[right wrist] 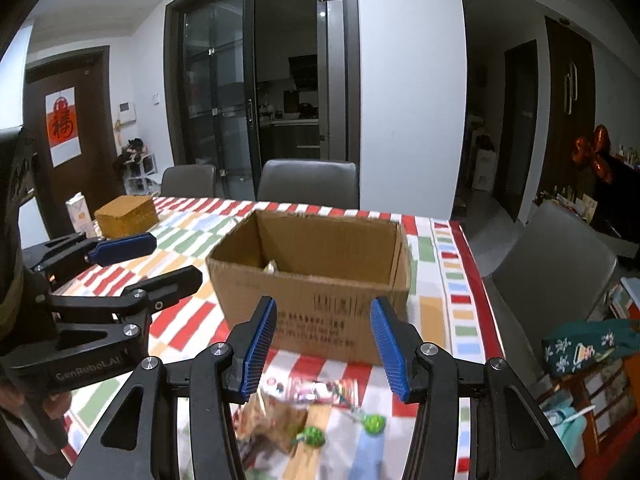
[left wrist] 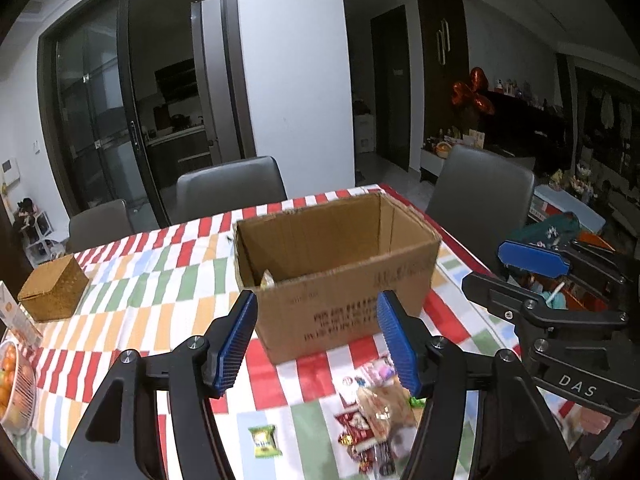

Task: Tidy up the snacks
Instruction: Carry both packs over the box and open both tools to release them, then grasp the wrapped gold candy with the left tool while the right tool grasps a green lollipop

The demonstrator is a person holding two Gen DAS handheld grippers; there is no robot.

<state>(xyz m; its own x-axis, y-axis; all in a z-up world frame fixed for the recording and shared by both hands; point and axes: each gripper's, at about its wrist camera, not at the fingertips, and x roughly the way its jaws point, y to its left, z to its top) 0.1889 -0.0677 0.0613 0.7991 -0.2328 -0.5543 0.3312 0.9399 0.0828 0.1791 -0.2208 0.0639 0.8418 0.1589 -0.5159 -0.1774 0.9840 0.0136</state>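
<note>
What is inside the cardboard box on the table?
One pale packet peeks above the near wall of the cardboard box, at its left end. The near wall hides the box floor, so any other contents cannot be seen.

Cardboard box (left wrist: 344, 264): plain brown corrugated board, matt, top edges rough and torn, dark print on the front. Beneath the box, the tablecloth (left wrist: 160, 280) is seen as smooth with a faint sheen. In front of the box, glossy plastic wrappers are noted on the snacks (left wrist: 372, 420). Left of the box, a woven box (left wrist: 52, 294), coarse and matt.
</note>
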